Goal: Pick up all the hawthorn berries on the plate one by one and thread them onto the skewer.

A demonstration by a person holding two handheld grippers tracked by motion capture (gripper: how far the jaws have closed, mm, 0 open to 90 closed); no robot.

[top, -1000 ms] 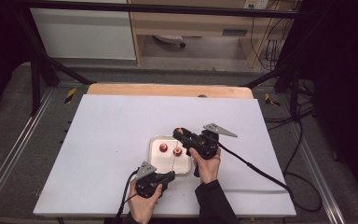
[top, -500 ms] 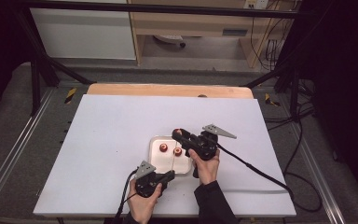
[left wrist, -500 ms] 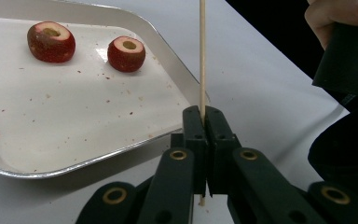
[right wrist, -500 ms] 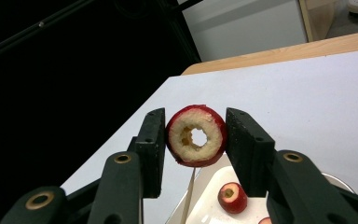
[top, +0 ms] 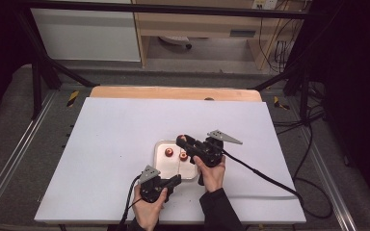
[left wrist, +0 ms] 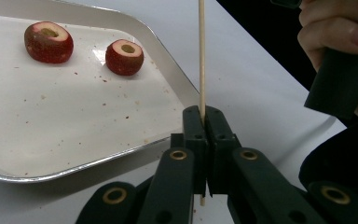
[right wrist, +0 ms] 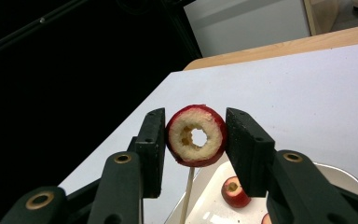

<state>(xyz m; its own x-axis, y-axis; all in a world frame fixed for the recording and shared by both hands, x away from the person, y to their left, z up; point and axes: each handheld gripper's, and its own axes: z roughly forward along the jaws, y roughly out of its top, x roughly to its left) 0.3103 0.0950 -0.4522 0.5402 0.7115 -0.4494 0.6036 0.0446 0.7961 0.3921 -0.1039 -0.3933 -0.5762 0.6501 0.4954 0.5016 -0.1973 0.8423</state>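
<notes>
The left gripper (left wrist: 204, 122) was clamped shut on a thin wooden skewer (left wrist: 201, 56), holding it upright just off the near right corner of the tray (left wrist: 168, 51), presumably so that its free end pointed up and fruit could be dropped onto it. The right gripper (right wrist: 195, 135) was closed on a cored red fruit (right wrist: 196, 135), pinched by its skin from both sides with the cut face and the bored hole (right wrist: 198, 136) turned toward the camera; that grip left the hole clear rather than covered by a jaw. The fruit hung above the tray, with the skewer rising close beneath it, though whether the tip had entered the hole could not be told. Two more cored fruits (left wrist: 49, 42) (left wrist: 124, 57) sat apart on the tray, hollow ends up, likely waiting their turn. In the high view both hands (top: 212, 173) worked close together at the near edge of the white table (top: 115, 144)
</notes>
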